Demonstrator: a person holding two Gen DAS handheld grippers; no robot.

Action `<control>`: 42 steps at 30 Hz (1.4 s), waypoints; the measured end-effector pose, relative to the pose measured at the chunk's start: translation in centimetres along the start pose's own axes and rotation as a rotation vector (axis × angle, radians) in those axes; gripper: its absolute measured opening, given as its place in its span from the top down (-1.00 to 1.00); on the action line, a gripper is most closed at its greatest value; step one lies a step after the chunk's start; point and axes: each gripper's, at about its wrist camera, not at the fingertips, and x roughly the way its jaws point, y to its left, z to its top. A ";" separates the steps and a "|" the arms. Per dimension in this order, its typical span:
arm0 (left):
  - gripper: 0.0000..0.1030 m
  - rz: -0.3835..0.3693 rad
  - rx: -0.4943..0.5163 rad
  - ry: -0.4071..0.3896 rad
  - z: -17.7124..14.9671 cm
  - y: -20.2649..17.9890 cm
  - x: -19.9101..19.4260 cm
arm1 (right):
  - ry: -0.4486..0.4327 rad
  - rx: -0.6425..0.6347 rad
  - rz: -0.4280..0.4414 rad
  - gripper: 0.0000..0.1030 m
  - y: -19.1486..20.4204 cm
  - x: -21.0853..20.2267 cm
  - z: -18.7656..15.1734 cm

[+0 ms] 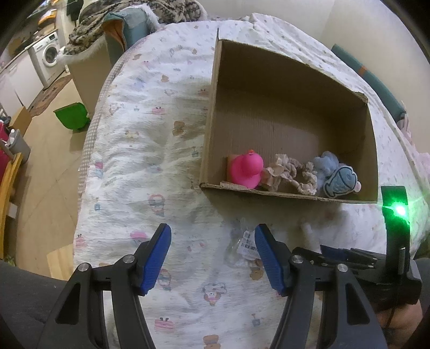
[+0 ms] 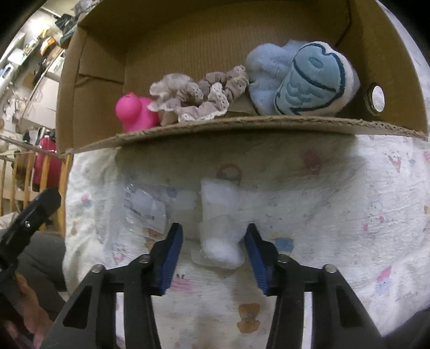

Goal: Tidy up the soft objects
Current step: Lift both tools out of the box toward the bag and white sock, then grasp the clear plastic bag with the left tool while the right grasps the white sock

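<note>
Left gripper (image 1: 212, 236): jaws apart, empty, hovering over bedsheet (image 1: 129, 166). Right gripper (image 2: 213, 236): jaws apart, straddling white cotton wad (image 2: 220, 236) lying just near of the cardboard box (image 2: 242, 126). Likely featherlight, compressible; pinch mid-body.

Pretty clearly someone's home, a lived-in bedroom. There's a bed (image 1: 139, 150) with a cartoon-print kids' quilt, a washing machine (image 1: 48, 53) off in the corner, and blankets (image 1: 107, 16) heaped nearby.
</note>
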 end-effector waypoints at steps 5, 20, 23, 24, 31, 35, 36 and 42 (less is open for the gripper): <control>-0.20 0.001 0.015 0.037 -0.1 -0.5 1.3 | -0.008 0.014 -0.009 0.48 -0.5 -0.4 -0.1; -0.34 -0.040 0.208 0.216 -2.0 -5.8 8.5 | -0.098 0.107 0.008 0.48 -3.8 -4.9 -1.0; -0.34 -0.023 0.220 0.204 -2.1 -6.1 9.2 | -0.098 0.108 0.002 0.48 -3.9 -5.0 -0.9; -0.33 -0.019 0.225 0.197 -2.1 -6.2 9.3 | -0.097 0.106 -0.001 0.48 -3.8 -5.1 -1.1; 0.74 -0.085 0.223 0.214 -2.0 -6.2 9.1 | -0.099 0.096 0.004 0.49 -3.3 -4.7 -0.9; 0.76 -0.135 0.184 0.213 -2.3 -5.6 8.1 | -0.098 0.078 0.006 0.48 -2.7 -4.8 -0.9; 0.76 -0.133 0.181 0.207 -2.4 -5.5 7.7 | -0.100 0.074 0.006 0.48 -2.4 -4.7 -0.9; 0.76 -0.125 0.176 0.168 -2.5 -4.5 5.3 | -0.109 0.050 0.019 0.48 -1.6 -5.3 -1.3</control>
